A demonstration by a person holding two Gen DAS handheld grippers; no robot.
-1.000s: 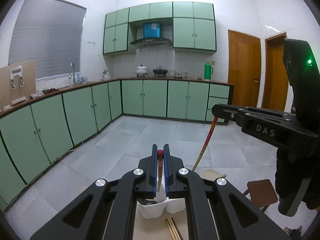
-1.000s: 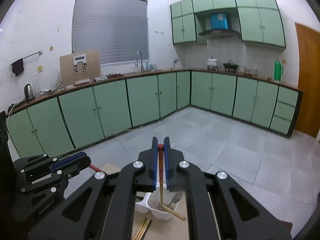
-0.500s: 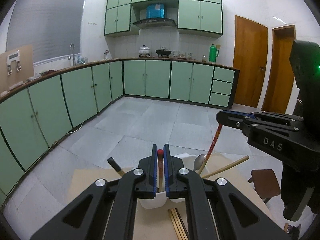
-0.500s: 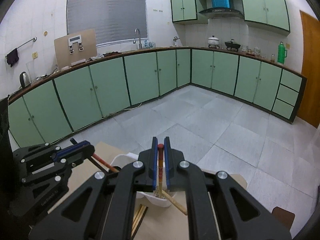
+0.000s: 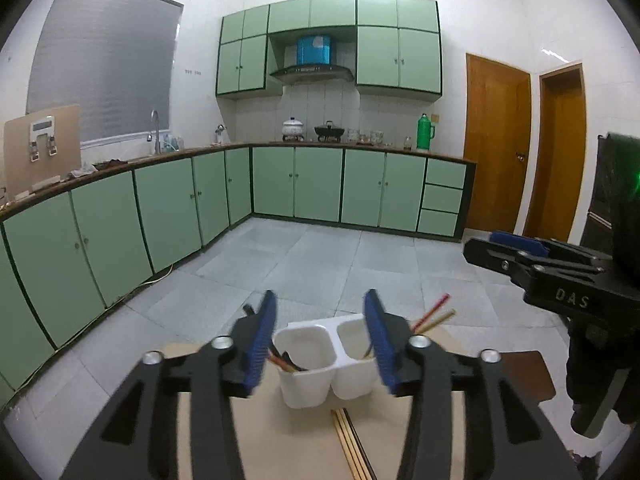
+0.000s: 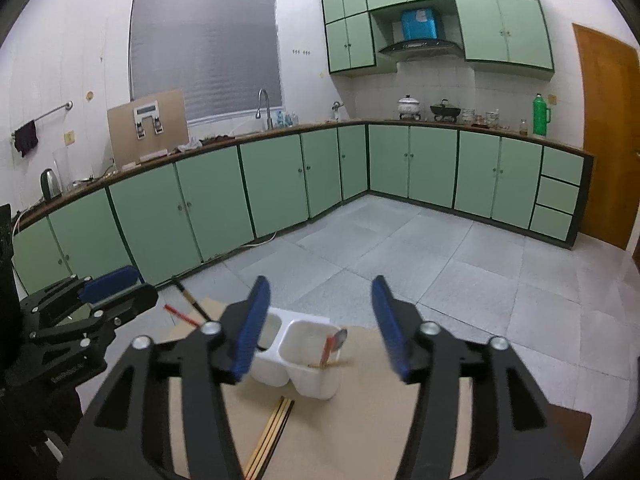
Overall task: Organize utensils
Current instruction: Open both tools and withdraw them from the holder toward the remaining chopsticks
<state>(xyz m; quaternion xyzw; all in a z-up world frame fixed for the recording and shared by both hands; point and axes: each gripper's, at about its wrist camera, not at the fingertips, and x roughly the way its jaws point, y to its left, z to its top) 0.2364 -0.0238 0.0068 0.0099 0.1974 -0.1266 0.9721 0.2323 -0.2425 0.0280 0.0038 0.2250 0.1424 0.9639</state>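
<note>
Left wrist view. My left gripper: jaws spread wide, nothing between them. Two-cup white holder stands on the tan board, seen through the gap. Left cup holds dark and red sticks; two more sticks lean out of the right cup toward 2 o'clock, their lower ends hidden behind my right finger. Loose chopsticks lie on the board at 6 o'clock, cut off by the frame. The right gripper's body blocks 3 o'clock.

Right wrist view. My right gripper: jaws wide apart, empty. Holder beneath; spoon and red stick stand in the right cup. My left finger covers the left cup. Chopsticks at 7 o'clock.
</note>
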